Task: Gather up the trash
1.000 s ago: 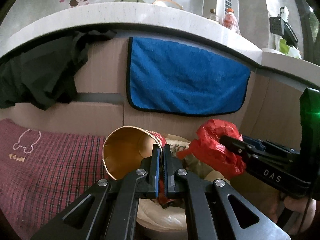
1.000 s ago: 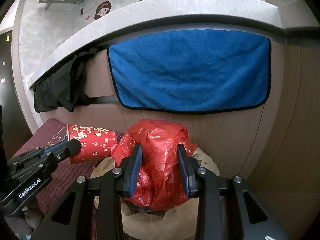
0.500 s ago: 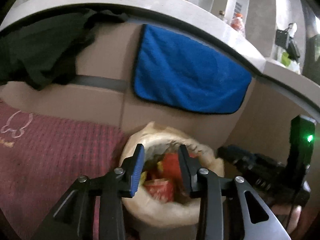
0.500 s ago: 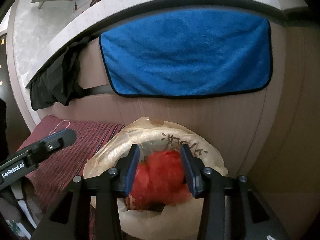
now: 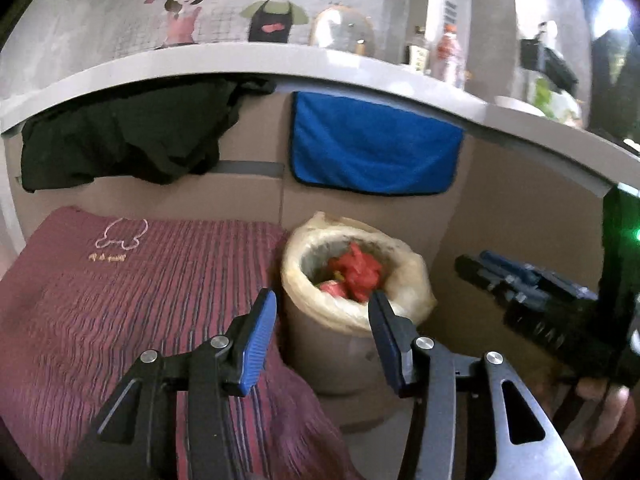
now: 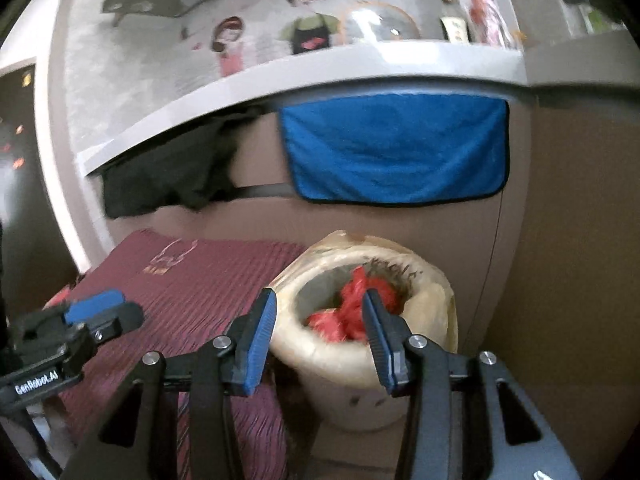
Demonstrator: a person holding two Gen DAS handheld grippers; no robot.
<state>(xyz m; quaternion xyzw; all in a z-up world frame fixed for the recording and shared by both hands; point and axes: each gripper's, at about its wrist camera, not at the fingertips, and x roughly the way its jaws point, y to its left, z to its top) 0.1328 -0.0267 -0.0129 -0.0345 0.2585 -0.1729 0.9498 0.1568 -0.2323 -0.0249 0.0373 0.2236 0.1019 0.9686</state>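
Left wrist view: left hand-held gripper [image 5: 322, 308] jaws are opening, empty. Right hand-held gripper [image 6: 316, 306] likewise opening, empty. Red bag [image 5: 358, 270] lies inside the bin [image 5: 312, 332].

Showing: one bin [image 5: 356, 344], one red bag [image 5: 360, 270] lying inside, one blue towel [image 5: 376, 148], one black cloth [image 5: 128, 140], one mat [image 5: 132, 292], two bottles [image 5: 450, 58] standing on the desk [image 5: 280, 62].

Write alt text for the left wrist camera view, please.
A beige bag-lined trash bin holding crumpled red plastic trash stands beside a maroon striped mat. The left gripper hangs before it, jaws opening and empty. A blue towel hangs behind.
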